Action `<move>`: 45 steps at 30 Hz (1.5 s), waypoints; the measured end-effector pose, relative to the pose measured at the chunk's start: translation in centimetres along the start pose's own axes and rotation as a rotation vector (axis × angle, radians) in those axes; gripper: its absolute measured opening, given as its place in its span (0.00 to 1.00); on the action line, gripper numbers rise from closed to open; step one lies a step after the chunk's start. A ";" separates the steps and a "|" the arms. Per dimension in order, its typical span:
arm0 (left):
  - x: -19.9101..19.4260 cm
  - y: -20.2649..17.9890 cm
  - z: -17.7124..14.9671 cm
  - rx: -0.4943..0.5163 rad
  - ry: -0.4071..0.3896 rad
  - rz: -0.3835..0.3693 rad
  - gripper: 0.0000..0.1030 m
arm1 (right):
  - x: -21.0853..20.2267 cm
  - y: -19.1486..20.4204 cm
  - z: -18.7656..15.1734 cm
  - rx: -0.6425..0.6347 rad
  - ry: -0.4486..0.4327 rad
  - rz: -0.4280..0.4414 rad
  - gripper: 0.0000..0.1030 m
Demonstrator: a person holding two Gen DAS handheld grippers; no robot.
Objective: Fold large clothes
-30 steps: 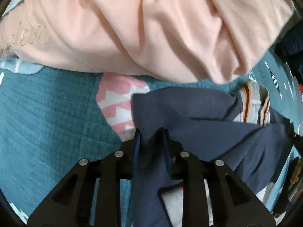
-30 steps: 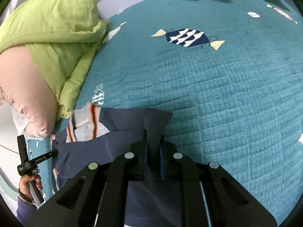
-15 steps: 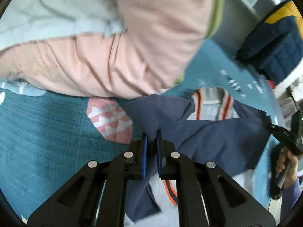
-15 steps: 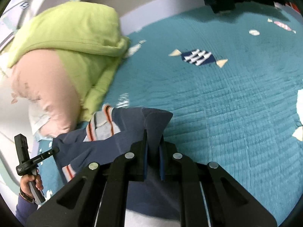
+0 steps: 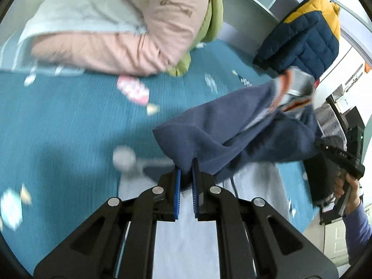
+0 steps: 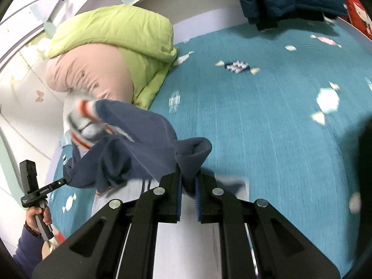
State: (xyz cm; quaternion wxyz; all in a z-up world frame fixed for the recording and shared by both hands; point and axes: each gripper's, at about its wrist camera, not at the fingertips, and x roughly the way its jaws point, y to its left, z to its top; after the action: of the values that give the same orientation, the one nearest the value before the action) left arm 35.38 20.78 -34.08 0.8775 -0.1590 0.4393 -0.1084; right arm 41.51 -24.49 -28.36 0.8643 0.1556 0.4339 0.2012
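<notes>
A navy sweatshirt with a grey and orange striped collar hangs in the air above the teal quilt, stretched between both grippers. My left gripper is shut on one navy edge. My right gripper is shut on the other edge of the sweatshirt. Light grey cloth of the same garment hangs down under both sets of jaws. The right gripper also shows in the left wrist view, and the left gripper in the right wrist view.
A pink duvet and a green duvet are piled at the head of the bed. A navy and yellow puffer jacket hangs at the far side. The quilt lies flat to the right.
Both grippers have lifted the sweatshirt off the quilt and risen well above the bed. The garment now hangs between them, and the views are blurred by motion.
</notes>
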 end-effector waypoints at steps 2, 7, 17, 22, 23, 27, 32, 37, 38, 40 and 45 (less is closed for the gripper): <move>-0.8 0.5 -3.1 -0.031 0.016 -0.017 0.07 | -2.1 0.2 -3.2 -0.006 0.010 -0.009 0.08; -2.5 1.2 -12.0 -0.054 0.078 -0.016 0.07 | -4.7 -0.4 -11.1 -0.007 0.095 -0.041 0.08; -1.3 1.8 -18.9 -0.096 0.130 0.045 0.14 | -3.4 -3.6 -20.1 0.049 0.234 -0.240 0.37; -4.8 0.8 -18.7 -0.021 0.127 0.120 0.49 | -6.9 -4.1 -19.9 0.039 0.224 -0.270 0.40; -5.7 0.9 -18.8 -0.021 0.113 0.137 0.55 | -7.7 -4.1 -19.8 0.045 0.218 -0.260 0.41; -9.3 1.7 -18.1 -0.051 0.044 0.233 0.63 | -9.7 -2.8 -18.9 0.043 0.168 -0.190 0.41; -8.0 -0.6 -15.7 -0.046 0.023 0.151 0.67 | -6.9 -0.1 -16.8 0.081 0.143 -0.101 0.25; -1.0 -2.0 -16.1 -0.066 0.166 0.107 0.70 | -0.8 -1.9 -18.6 0.148 0.325 -0.254 0.17; 0.0 -1.6 -16.5 -0.079 0.201 0.144 0.70 | -0.1 -2.9 -20.0 0.195 0.382 -0.273 0.11; 1.3 -0.4 -17.9 -0.108 0.258 0.170 0.70 | 0.3 -4.3 -22.4 0.232 0.441 -0.283 0.08; 0.8 1.1 -18.9 -0.123 0.221 0.103 0.70 | 0.1 -5.9 -24.5 0.302 0.429 -0.251 0.07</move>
State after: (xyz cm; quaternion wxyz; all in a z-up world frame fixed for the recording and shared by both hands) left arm 20.69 18.05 -45.78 0.8166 -0.1769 0.5468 -0.0529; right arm 22.91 -27.30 -45.13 0.7379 0.1817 0.6477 0.0543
